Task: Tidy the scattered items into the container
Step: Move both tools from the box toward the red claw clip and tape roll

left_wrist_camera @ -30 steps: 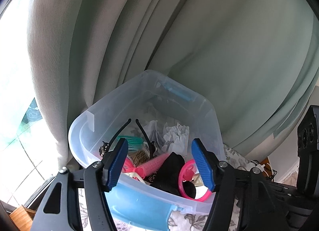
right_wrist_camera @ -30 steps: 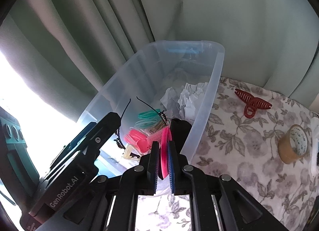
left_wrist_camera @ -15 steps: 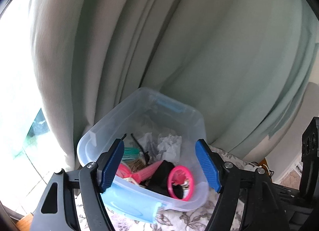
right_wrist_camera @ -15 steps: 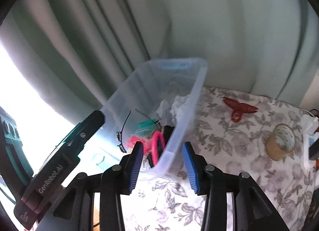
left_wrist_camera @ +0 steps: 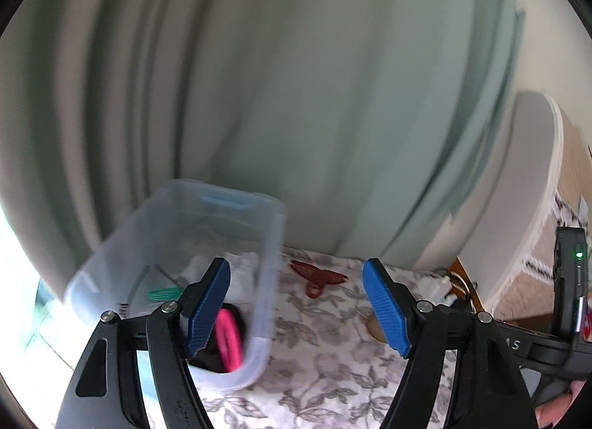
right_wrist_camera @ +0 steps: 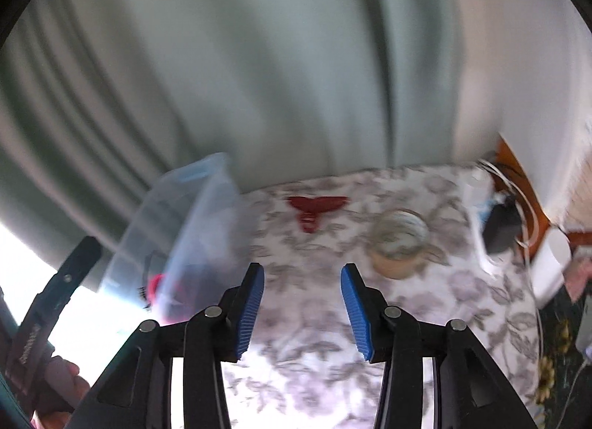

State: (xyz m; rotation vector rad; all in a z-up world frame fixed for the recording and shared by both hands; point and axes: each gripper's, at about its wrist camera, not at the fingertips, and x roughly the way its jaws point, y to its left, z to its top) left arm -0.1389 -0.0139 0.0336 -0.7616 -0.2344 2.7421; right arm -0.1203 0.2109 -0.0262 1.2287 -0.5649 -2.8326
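Observation:
A clear plastic container (left_wrist_camera: 264,273) stands at the left of the floral cloth; it also shows blurred in the right wrist view (right_wrist_camera: 199,221). Inside lie a pink ring (left_wrist_camera: 229,340), a green clip (left_wrist_camera: 162,294) and crumpled paper. A red hair claw (left_wrist_camera: 318,277) (right_wrist_camera: 314,212) and a roll of brown tape (right_wrist_camera: 397,247) lie on the cloth to the container's right. My left gripper (left_wrist_camera: 296,312) is open and empty, over the container's right wall. My right gripper (right_wrist_camera: 302,312) is open and empty, above the cloth, short of the claw.
Grey-green curtains hang behind the table. Cables, a black adapter (right_wrist_camera: 501,223) and white objects sit at the cloth's right edge. The other gripper's body shows at the far left in the right wrist view (right_wrist_camera: 55,303). The floral cloth (right_wrist_camera: 307,373) covers the table.
My right gripper opened and let the pink ring fall into the container, then swung right toward the claw and tape. My left gripper also pulled back and turned right.

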